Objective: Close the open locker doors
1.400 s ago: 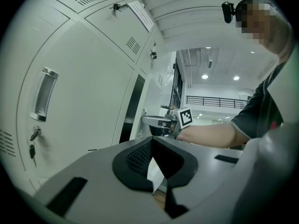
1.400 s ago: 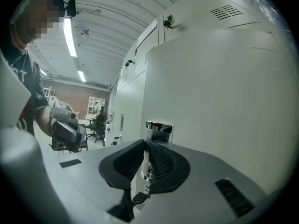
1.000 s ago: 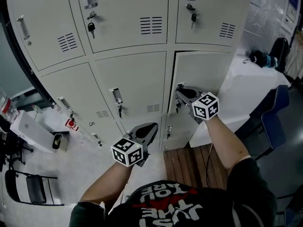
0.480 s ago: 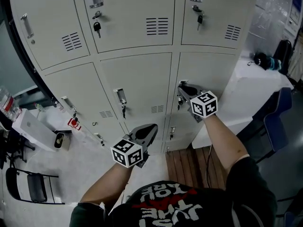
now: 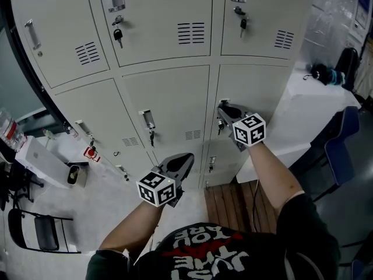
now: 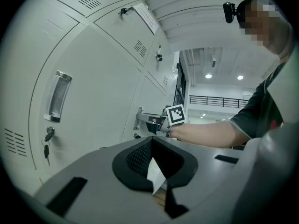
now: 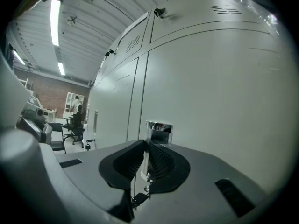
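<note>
R tool (image 5: 225, 113), centre-right of the frame, is clamped on the chrome pull handle (image 7: 159, 126) of the pale grey steel locker door (image 5: 259, 89), mid row, right column. A sec ago that door stood ajar w/ a dark gap down its left edge. Now the gap's gone & the door sits flush w/ its neighbours, so it looks shut; next is prob. letting go. L tool (image 5: 185, 160), lower centre, is idle, jaws nearly together on nothing. Other doors in frame look closed too.
</note>
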Tool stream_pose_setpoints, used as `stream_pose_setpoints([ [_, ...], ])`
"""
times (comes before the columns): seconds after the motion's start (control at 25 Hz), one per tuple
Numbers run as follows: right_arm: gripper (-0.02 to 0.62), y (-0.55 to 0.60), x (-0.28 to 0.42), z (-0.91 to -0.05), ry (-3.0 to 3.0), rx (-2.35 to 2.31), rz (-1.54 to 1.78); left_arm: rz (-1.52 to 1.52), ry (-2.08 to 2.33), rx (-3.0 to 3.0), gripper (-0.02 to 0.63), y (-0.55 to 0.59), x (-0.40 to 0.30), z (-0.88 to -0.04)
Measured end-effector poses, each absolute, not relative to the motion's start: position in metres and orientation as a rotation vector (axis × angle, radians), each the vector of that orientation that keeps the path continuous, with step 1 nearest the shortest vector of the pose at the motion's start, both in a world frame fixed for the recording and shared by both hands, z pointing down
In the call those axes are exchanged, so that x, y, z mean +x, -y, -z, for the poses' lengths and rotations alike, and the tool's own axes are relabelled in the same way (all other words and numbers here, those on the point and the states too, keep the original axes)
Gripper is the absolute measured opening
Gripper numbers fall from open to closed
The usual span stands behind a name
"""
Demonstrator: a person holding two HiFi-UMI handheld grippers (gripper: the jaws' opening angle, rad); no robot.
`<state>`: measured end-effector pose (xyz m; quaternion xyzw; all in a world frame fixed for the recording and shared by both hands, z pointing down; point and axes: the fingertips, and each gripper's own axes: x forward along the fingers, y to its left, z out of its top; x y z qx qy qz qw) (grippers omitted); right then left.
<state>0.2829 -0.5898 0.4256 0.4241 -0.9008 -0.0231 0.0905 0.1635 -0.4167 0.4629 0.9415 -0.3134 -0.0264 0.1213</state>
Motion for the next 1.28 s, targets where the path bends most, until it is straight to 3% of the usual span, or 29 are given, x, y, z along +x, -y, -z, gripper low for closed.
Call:
stream_pose_setpoints([
  [0.6,0.058,0.567,0.303,-0.427,2.684,1.296,0.021,0.091,0.933,2.747,0.008,0.408,0.165,-0.460],
  [1.28,0.054,0.433,0.343,-0.441,2.752,1.339,-0.127,0.125,0.955,2.733,0.008,0.393,0.181,-0.464],
])
